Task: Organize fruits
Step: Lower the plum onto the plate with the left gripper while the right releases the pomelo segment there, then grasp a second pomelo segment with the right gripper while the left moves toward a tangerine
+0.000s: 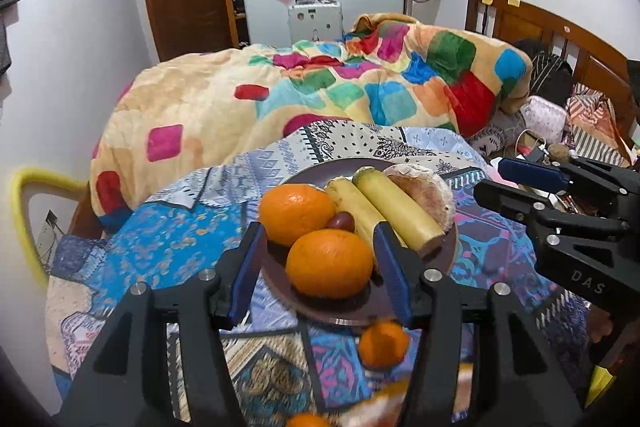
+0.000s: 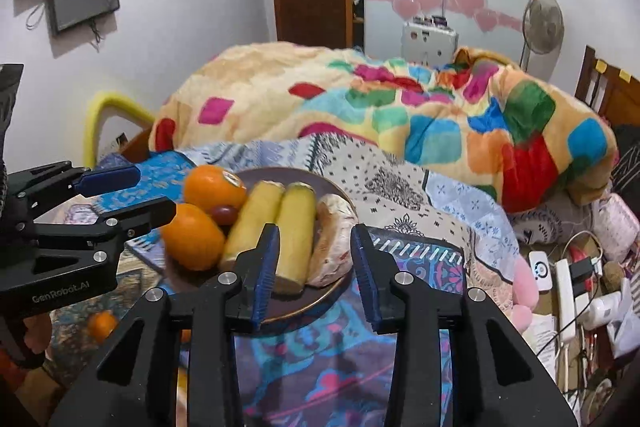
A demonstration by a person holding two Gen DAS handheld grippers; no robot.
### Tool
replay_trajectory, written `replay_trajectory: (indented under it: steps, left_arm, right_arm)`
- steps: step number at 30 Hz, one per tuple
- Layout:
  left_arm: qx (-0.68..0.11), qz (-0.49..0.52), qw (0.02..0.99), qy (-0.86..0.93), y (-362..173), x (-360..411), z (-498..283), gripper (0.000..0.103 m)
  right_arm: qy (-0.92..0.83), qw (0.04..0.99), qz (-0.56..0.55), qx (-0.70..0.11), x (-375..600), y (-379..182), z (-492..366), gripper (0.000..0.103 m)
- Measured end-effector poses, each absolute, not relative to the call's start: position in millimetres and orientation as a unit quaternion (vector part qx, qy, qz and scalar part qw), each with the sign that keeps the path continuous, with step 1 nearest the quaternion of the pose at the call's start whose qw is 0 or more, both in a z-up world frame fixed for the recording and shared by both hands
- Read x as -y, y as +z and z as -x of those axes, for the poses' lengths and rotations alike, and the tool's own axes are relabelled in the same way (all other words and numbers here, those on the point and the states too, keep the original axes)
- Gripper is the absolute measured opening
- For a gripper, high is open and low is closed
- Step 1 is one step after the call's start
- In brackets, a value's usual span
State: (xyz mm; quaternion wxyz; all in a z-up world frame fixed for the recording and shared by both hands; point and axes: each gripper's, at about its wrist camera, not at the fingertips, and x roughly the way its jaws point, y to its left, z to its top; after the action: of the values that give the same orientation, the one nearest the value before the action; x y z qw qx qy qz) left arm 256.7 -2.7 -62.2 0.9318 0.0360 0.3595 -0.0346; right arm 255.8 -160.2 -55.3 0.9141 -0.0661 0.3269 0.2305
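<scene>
A dark brown plate (image 1: 440, 259) on the patterned bedsheet holds two oranges (image 1: 330, 263) (image 1: 296, 213), a small dark red fruit (image 1: 341, 221), two yellow banana pieces (image 1: 400, 213) and a pale round fruit (image 1: 424, 189). My left gripper (image 1: 320, 267) is open, its fingers on either side of the near orange, not touching it. My right gripper (image 2: 316, 269) is open and empty, above the plate's (image 2: 316, 297) near edge, by the banana pieces (image 2: 296, 227) and pale fruit (image 2: 334, 239). A small orange (image 1: 383, 345) lies on the sheet in front of the plate.
A colourful quilt (image 1: 320, 95) is heaped behind the plate. Another orange (image 1: 308, 420) shows at the bottom edge. Chargers, cables and small items (image 2: 568, 279) clutter the right side near the wooden headboard (image 1: 560, 39). A yellow chair frame (image 1: 24, 211) stands at left.
</scene>
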Motion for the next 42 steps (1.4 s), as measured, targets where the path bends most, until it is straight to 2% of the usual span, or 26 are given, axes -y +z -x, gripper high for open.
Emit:
replay_trajectory:
  steps: [5, 9, 13, 18, 20, 22, 27, 34, 39, 42]
  left_arm:
    - [-0.343, -0.035, 0.938, -0.029, -45.8, -6.8, -219.0, 0.058]
    - [-0.338, -0.038, 0.940, -0.024, -40.2, -11.7, -192.9, 0.061]
    - [-0.337, -0.039, 0.940, -0.020, -40.7, -17.0, -168.8, 0.063]
    - [-0.345, -0.029, 0.938, -0.019, -54.6, -25.8, -148.2, 0.064]
    - [-0.352, -0.023, 0.936, -0.018, -62.9, -28.8, -143.9, 0.064]
    - [-0.361, -0.020, 0.932, -0.017, -71.6, -32.4, -141.5, 0.064]
    - [-0.382, -0.016, 0.924, -0.013, -95.8, -40.7, -139.4, 0.064]
    - [-0.418, -0.022, 0.908, -0.020, -130.1, -44.5, -138.5, 0.064]
    - [-0.435, -0.030, 0.900, -0.023, -147.6, -43.5, -136.5, 0.064]
    - [-0.437, -0.024, 0.899, -0.024, -152.1, -43.4, -137.0, 0.064]
  right_arm:
    - [0.243, 0.918, 0.068, -0.307, 155.3, -39.7, -224.7, 0.035]
    - [0.248, 0.920, 0.072, -0.295, 153.2, -34.5, -204.5, 0.043]
    - [0.255, 0.918, 0.077, -0.293, 150.0, -36.6, -187.3, 0.044]
    - [0.264, 0.913, 0.076, -0.301, 149.2, -47.4, -173.6, 0.044]
    - [0.269, 0.909, 0.080, -0.309, 147.9, -56.0, -170.3, 0.047]
    - [0.272, 0.905, 0.086, -0.314, 147.2, -62.4, -166.1, 0.054]
    - [0.282, 0.897, 0.113, -0.322, 139.3, -83.6, -156.7, 0.057]
    - [0.302, 0.872, 0.133, -0.362, 127.0, -120.4, -163.2, 0.058]
    - [0.324, 0.861, 0.133, -0.368, 124.8, -127.4, -162.0, 0.059]
    - [0.332, 0.858, 0.134, -0.367, 124.1, -127.9, -160.4, 0.053]
